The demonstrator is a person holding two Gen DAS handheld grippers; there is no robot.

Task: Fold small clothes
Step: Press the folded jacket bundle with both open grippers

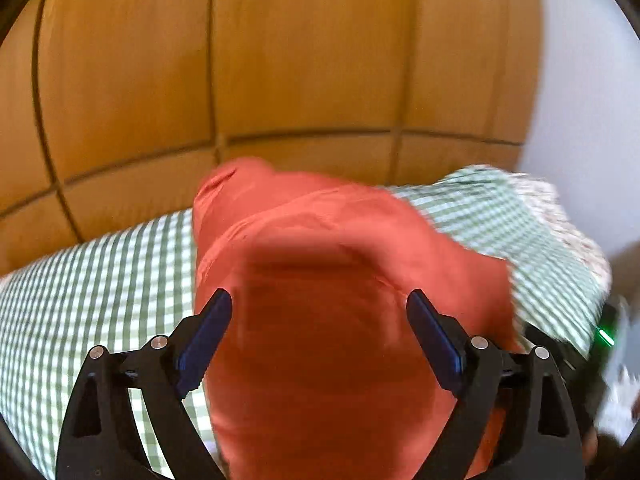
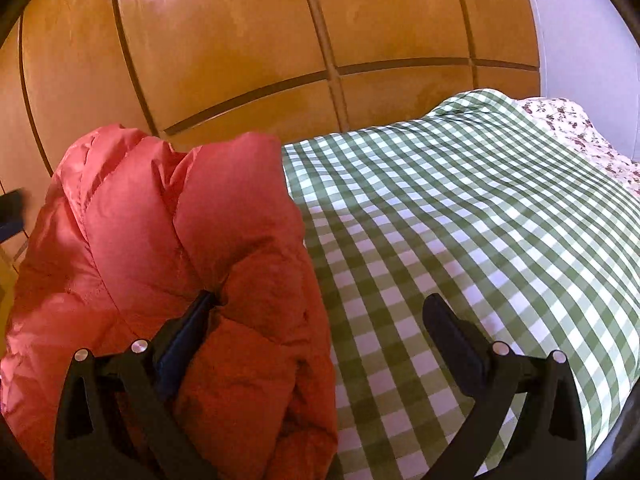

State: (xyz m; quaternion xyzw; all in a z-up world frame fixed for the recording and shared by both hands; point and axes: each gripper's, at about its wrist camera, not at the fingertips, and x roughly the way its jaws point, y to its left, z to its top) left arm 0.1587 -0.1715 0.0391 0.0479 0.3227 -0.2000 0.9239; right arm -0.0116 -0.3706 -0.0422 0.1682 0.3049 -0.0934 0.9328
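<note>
Jacket bunched on checked bedspread; both grippers' fingers spread, apparently holding nothing.

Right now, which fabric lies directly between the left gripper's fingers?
The red jacket lies between the left gripper fingers; the green checked cover lies outside them, and the floral cloth sits far back.

The left wrist view is smeared by motion, so the red garment shows no seams or edges, and its lower part runs off the bottom edge. A dark device with a green light at the right is too blurred to identify. In the right wrist view, the garment hides the left finger's tip of the right hand-held gripper.
</note>
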